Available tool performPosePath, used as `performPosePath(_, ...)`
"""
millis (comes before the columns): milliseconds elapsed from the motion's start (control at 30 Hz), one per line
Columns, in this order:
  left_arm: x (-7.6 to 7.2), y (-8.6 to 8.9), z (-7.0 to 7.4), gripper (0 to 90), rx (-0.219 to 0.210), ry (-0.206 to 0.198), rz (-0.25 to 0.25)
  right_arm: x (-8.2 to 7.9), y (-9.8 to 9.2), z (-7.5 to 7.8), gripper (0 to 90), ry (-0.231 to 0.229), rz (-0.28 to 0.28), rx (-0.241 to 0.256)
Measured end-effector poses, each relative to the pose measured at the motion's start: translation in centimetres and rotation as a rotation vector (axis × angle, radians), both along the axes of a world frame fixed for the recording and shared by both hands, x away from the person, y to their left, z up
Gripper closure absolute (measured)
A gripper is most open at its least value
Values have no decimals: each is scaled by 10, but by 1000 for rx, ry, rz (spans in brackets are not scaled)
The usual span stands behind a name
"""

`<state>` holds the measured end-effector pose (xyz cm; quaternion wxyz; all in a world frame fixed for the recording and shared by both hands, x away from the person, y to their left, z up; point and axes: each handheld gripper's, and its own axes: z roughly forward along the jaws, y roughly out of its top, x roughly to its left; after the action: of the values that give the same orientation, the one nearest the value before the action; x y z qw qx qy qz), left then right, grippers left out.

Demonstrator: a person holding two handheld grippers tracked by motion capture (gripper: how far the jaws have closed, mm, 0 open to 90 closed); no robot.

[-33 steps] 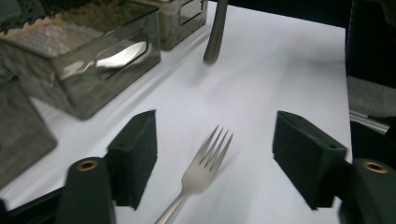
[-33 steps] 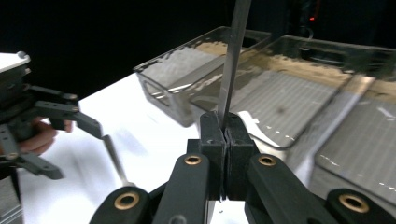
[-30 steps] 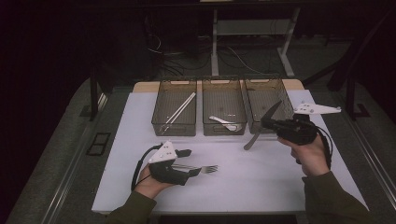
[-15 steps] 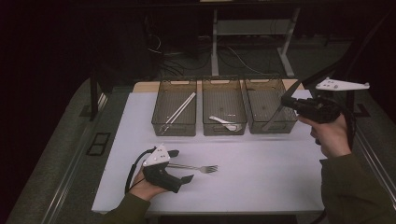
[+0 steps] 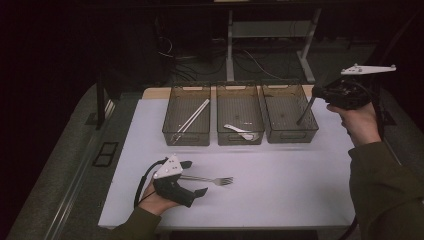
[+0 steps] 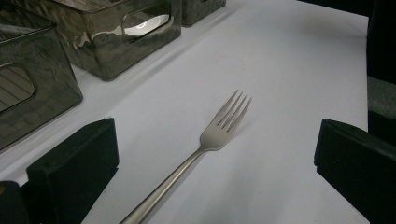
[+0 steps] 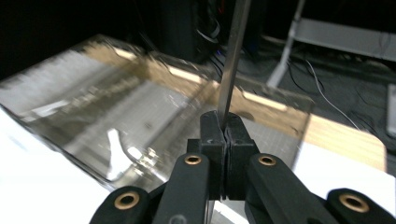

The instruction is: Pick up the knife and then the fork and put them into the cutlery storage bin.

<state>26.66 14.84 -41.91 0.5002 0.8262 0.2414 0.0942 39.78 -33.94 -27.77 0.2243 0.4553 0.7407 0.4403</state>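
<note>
Dark floor and tangled cables frame a table (image 5: 300, 200) topped with a smooth, matte white sheet, its pale wooden edge showing at the far side. Three rectangular bins of smoky, see-through plastic stand in a row there: the left bin (image 5: 186, 135) holds long pale sticks, the middle bin (image 5: 240, 137) a white plastic spoon (image 5: 239, 131), and the right bin (image 5: 290, 134) is the one the right claw (image 5: 314, 95) hangs over. That claw, black and hard-edged with brass-coloured pivots, is pinched tight on a slim, flat metal utensil (image 7: 232, 56), whose shiny handle runs straight out from between its jaws; in the high view the piece slants down over the right bin, its lower end inside the bin's outline. Which kind of utensil it is cannot be told. Near the table's front, the left claw (image 6: 215, 163) rests low with its blocky black jaws spread wide, gripping nothing. Between them lies a brushed steel fork (image 6: 219, 126), flat on the sheet, four tines pointing away, its handle reaching back toward the claw.
</note>
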Motion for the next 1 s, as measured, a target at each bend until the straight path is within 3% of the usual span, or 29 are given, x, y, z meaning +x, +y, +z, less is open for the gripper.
performPosePath(300, 1, 0, -1, 0, 3, 4, -4, 17, -10, -21, 887, 112, -40, -101)
performPosePath(567, 0, -1, -1, 0, 5, 9, -11, 28, -8, -35, 887, 202, -28, -182)
performPosePath(700, 0, -1, -1, 0, 5, 10, -15, 35, -2, -43, 887, 213, -13, -195)
performPosePath(1000, 0, -2, 0, 0, 7, 10, -14, 55, 15, -55, 885, 148, -22, -156)
